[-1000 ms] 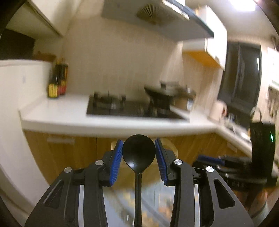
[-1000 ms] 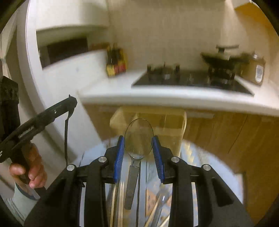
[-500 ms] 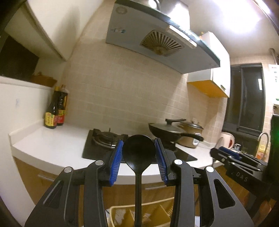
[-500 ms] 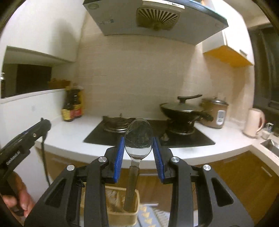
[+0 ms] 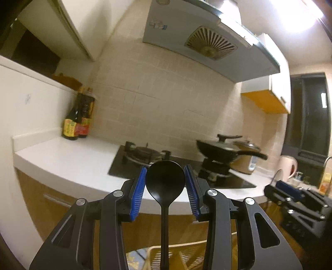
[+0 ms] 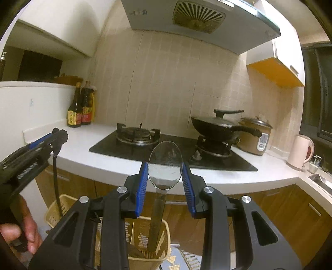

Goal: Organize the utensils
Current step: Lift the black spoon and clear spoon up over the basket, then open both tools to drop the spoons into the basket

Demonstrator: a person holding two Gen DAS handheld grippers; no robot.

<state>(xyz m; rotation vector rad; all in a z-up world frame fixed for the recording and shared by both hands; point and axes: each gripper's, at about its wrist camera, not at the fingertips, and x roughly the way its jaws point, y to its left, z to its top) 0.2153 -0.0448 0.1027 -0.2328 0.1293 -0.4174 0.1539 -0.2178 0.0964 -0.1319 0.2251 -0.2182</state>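
Warm, dim kitchen light from a glaring ceiling lamp (image 5: 305, 18) above my left view; fisheye bends the edges, corners vignette black, and my left view blurs slightly while my right stays sharper.

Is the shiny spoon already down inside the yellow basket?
Partly: the spoon hangs upright in the right tool, its handle tip dipping into the basket.

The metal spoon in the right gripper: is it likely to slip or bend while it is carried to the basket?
The metal spoon looks polished, so it may slip, since the right gripper seems to hold only the bowl's curved edges. Its flat handle hangs straight towards the basket, so it is probably stiff. Hanging below the grip, it might swing.
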